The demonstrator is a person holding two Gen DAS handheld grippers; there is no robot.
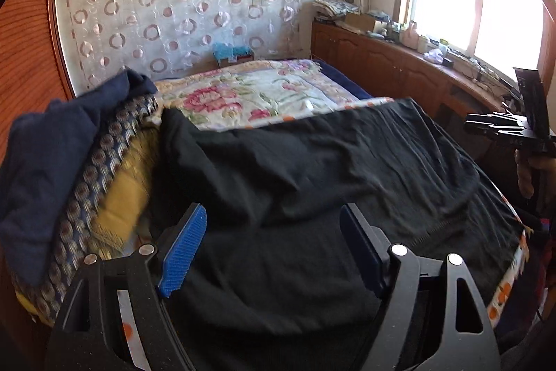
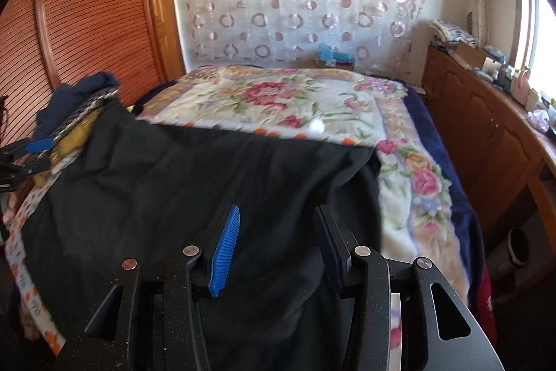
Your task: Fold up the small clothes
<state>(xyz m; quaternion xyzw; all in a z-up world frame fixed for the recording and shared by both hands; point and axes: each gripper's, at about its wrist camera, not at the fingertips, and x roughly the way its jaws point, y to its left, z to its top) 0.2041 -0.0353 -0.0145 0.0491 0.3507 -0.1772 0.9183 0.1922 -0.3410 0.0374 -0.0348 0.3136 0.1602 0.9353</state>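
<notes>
A black garment (image 1: 312,162) lies spread flat on the near part of the bed; it also shows in the right wrist view (image 2: 194,183). My left gripper (image 1: 274,225) is open and empty, hovering over the garment's near left part. My right gripper (image 2: 278,225) is open and empty over the garment's near right part. The right gripper's body shows at the far right of the left wrist view (image 1: 504,124). The left gripper shows at the far left of the right wrist view (image 2: 34,146). A pile of other clothes, navy and patterned (image 1: 69,155), lies left of the garment.
A floral blanket (image 2: 278,99) covers the bed. A wooden cabinet (image 2: 486,134) with clutter runs along the right under the window. A slatted wooden door (image 2: 87,23) stands at left. A blue item (image 2: 333,56) sits by the far wall curtain.
</notes>
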